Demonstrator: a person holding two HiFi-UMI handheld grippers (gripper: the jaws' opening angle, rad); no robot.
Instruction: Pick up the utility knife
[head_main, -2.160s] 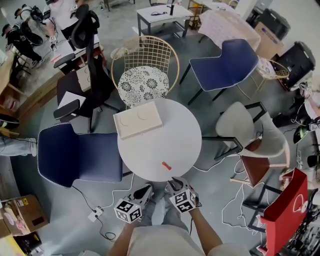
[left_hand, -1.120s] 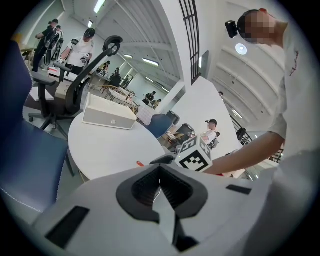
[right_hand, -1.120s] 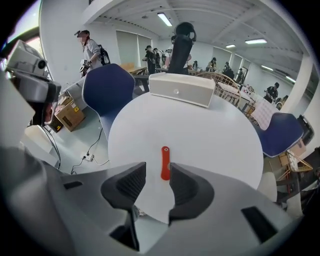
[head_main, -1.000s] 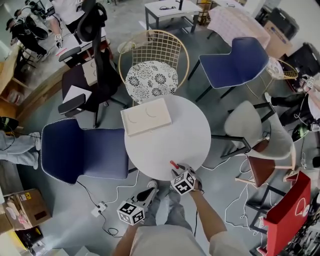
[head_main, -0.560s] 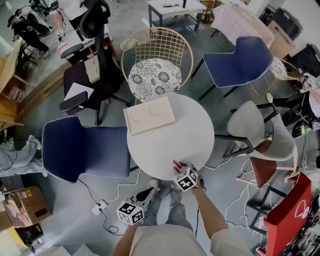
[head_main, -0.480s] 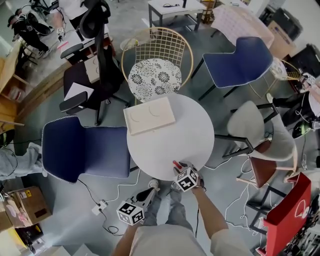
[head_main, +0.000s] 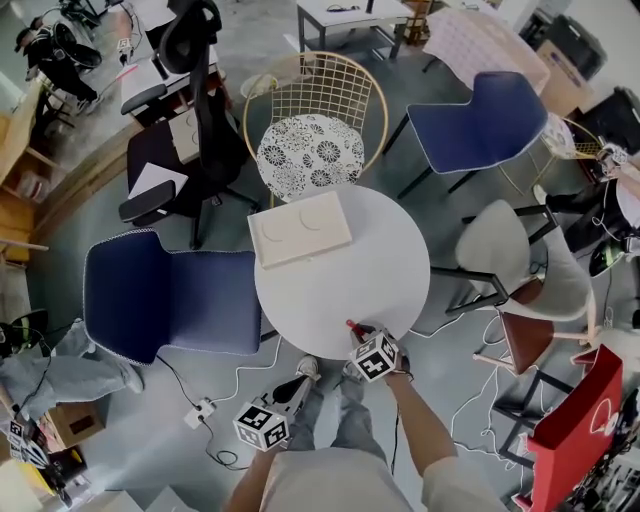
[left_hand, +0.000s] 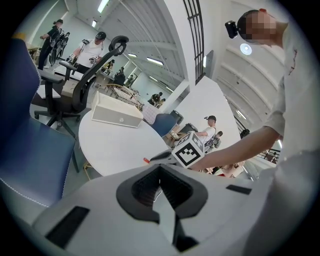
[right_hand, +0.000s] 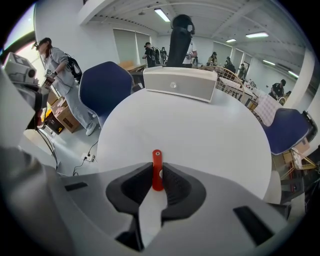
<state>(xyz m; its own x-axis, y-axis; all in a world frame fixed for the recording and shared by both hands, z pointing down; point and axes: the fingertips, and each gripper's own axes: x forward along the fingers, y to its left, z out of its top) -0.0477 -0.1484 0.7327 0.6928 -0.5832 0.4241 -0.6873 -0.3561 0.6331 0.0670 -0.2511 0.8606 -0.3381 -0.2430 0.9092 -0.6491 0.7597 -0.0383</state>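
Note:
The red utility knife (head_main: 352, 326) lies at the near edge of the round white table (head_main: 345, 270). In the right gripper view the knife (right_hand: 157, 161) stands between the two pads, which press on it from both sides, its tip sticking out ahead. My right gripper (head_main: 361, 337) points steeply down at that spot and has just been closing, with the knife between its jaws. My left gripper (head_main: 295, 378) hangs below the table edge, to the left of the right one, jaws together and holding nothing. The left gripper view shows the knife's red tip (left_hand: 146, 160) beside the right gripper's marker cube.
A flat cream box (head_main: 300, 230) lies on the far left part of the table. Chairs ring the table: a blue one (head_main: 165, 305) at left, a wire one (head_main: 312, 135) behind, another blue one (head_main: 480, 120) and a grey one (head_main: 500, 250) at right. Cables run over the floor.
The right gripper's cube has settled at the table's near edge over the knife, coming in from below the edge. The left gripper has dropped back lower left.

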